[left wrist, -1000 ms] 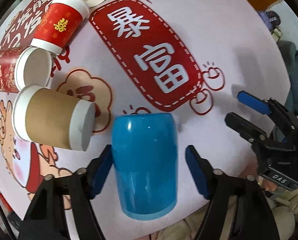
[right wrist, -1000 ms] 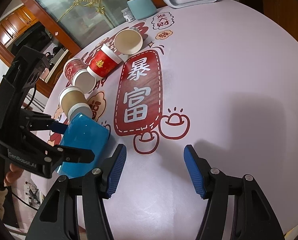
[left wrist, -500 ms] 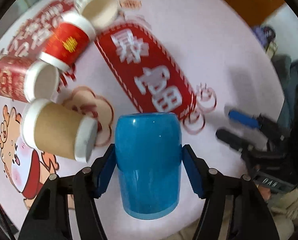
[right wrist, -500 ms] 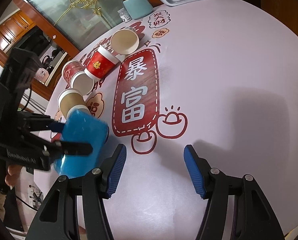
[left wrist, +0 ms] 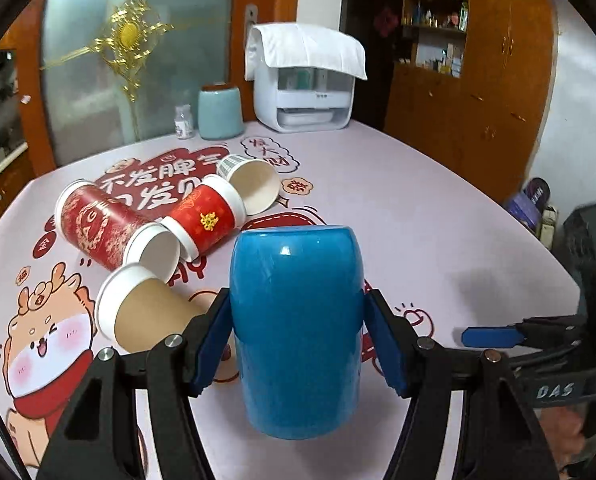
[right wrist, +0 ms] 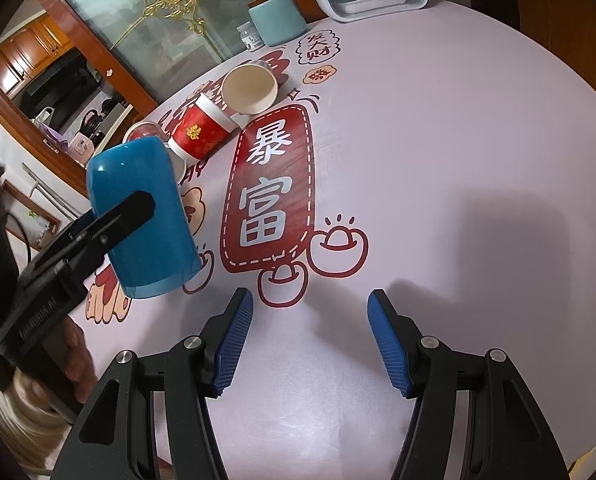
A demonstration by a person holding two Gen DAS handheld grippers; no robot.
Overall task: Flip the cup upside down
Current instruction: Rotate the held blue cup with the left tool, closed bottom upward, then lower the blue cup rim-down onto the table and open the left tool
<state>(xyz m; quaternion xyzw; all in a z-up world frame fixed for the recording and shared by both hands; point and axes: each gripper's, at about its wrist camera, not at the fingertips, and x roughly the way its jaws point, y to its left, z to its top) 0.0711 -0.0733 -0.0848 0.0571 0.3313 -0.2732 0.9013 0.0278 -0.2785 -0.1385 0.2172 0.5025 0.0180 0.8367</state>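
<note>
The blue cup [left wrist: 298,332] was off the table [right wrist: 438,128], closed end up and slightly tilted, clamped between the left gripper [left wrist: 297,340] pads. Behind it lay four paper cups [left wrist: 202,224] on their sides. The right gripper [right wrist: 311,344] hovered nearby, jaws spread and empty.

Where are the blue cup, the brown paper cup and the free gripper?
blue cup [left wrist: 298,320], left wrist view, mid side wall.
brown paper cup [left wrist: 154,316], left wrist view, brown sleeve.
right gripper [right wrist: 310,334], right wrist view, between open jaws.

Glossy blue cup [left wrist: 297,328] — matt tablecloth [left wrist: 438,216]
</note>
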